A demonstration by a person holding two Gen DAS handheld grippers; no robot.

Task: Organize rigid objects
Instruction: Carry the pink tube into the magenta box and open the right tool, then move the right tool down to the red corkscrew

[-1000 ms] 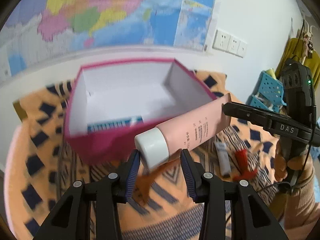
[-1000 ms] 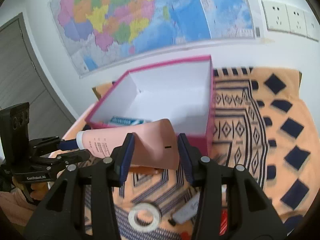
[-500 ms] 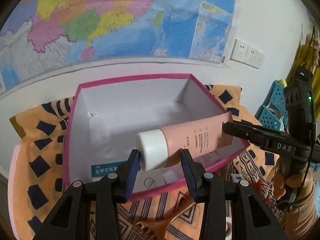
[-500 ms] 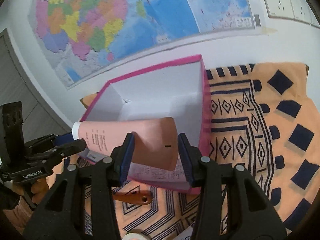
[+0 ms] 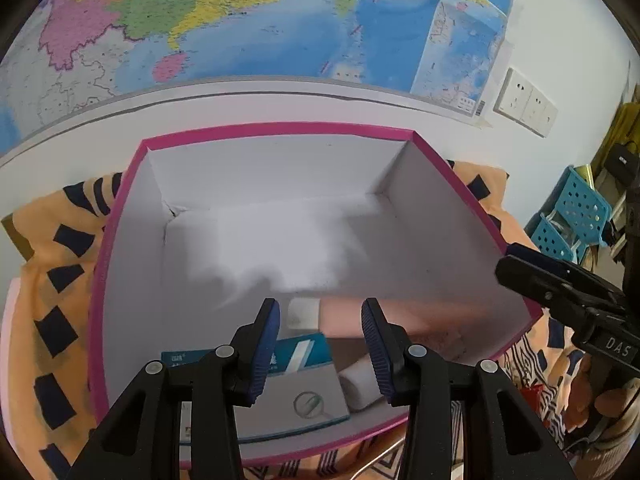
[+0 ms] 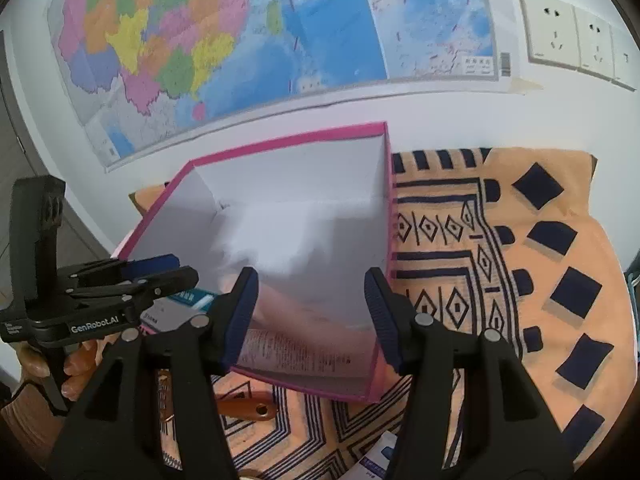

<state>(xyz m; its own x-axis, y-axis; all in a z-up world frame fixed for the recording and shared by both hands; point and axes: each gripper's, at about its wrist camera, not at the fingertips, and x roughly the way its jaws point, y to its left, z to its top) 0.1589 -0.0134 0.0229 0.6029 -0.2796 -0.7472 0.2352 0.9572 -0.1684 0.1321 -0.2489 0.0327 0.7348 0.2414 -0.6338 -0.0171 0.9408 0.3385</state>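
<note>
Tube (image 5: 372, 316): pink, blurred, lower centre, inside box (image 5: 280, 130) (dropping flat beside cartons).
Left gripper (image 5: 320, 328): my jaws spread, empty.
Right gripper (image 6: 312, 312): likewise spread, clearing the tube.

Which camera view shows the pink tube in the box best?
The left wrist view: the pink tube, though blurred, shows with its white cap inside the magenta box. The right wrist view shows only a blurred pink patch between its open fingers.
</note>
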